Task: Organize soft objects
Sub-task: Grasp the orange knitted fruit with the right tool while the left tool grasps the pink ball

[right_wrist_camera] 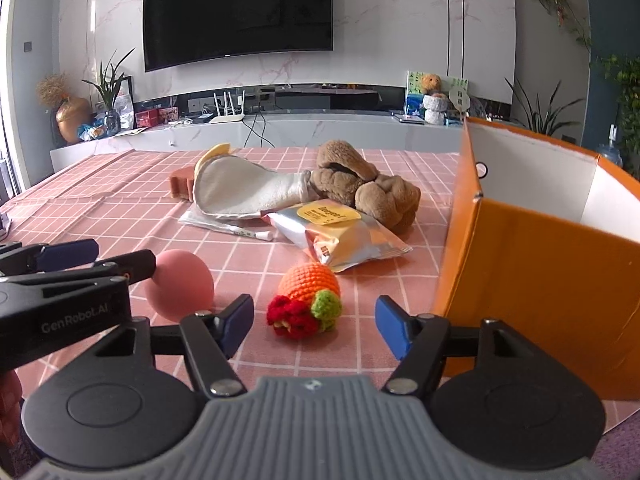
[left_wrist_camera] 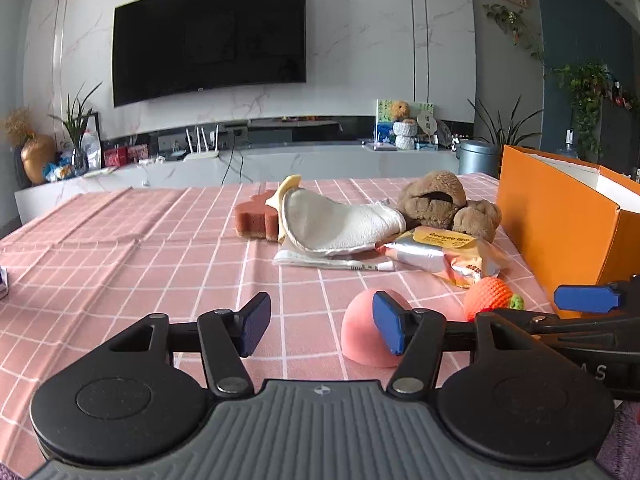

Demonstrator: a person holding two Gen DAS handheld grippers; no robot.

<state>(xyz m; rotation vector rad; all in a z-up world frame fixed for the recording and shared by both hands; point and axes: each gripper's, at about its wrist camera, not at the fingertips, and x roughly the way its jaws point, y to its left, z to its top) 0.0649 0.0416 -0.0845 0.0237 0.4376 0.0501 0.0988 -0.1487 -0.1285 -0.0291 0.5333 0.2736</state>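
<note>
Left wrist view: left gripper (left_wrist_camera: 320, 326) low over the pink checked tablecloth (left_wrist_camera: 120, 248), jaws parted and empty. Open cloth to the left; orange box (left_wrist_camera: 560, 232) walling off the right edge. Pink ball (left_wrist_camera: 366, 336) resting on the cloth just beyond the right finger, partly hidden behind its blue pad, outside the gap.

Right wrist view: right gripper (right_wrist_camera: 314, 326) spread wide, holding nothing. Crocheted orange toy (right_wrist_camera: 306, 298) lying on the cloth just ahead, centred between the fingertips, untouched. Box wall close beside the right finger; silver snack packet (right_wrist_camera: 340, 236) and brown plush (right_wrist_camera: 360, 188) farther back.
</note>
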